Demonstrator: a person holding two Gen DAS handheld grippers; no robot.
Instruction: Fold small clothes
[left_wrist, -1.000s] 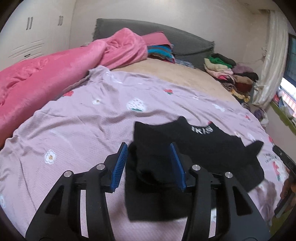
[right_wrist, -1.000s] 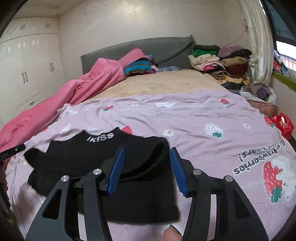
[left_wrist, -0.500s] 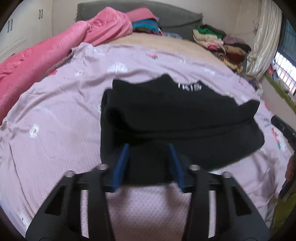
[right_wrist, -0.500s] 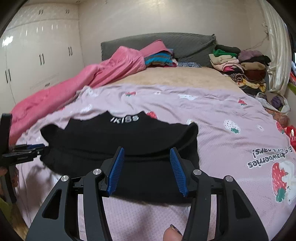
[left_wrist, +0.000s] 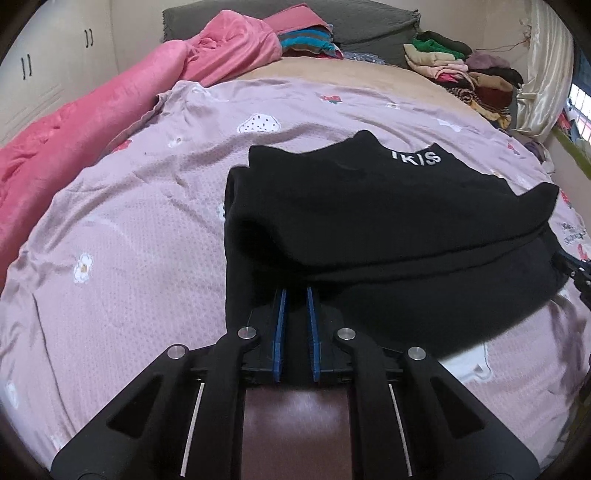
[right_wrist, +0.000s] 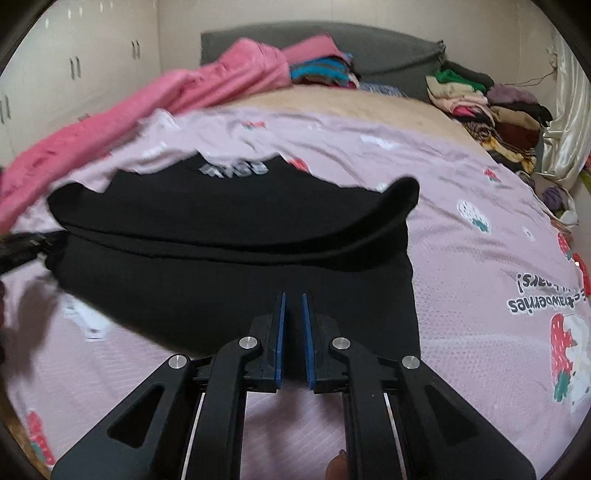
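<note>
A small black top (left_wrist: 388, 206) with white lettering at the collar lies on the lilac bedspread, its upper half folded down over the lower half. My left gripper (left_wrist: 295, 291) is at the near hem on the top's left side, jaws closing with black cloth pinched between the blue pads. In the right wrist view the same top (right_wrist: 240, 214) lies ahead. My right gripper (right_wrist: 293, 295) is at the near hem toward the right side, its jaws closing on the cloth too. Each gripper shows at the other view's edge, the right gripper (left_wrist: 576, 266) and the left gripper (right_wrist: 26, 243).
The lilac strawberry-print bedspread (left_wrist: 129, 240) covers the bed. A pink blanket (left_wrist: 92, 122) is bunched along the left side. Folded clothes (left_wrist: 461, 70) are piled at the far right by the grey headboard (left_wrist: 369, 22). A fingertip (right_wrist: 336, 463) shows at the bottom edge.
Both grippers came down to the near hem of the black top and went from wide open to closed on the cloth. The top now fills more of each view.
</note>
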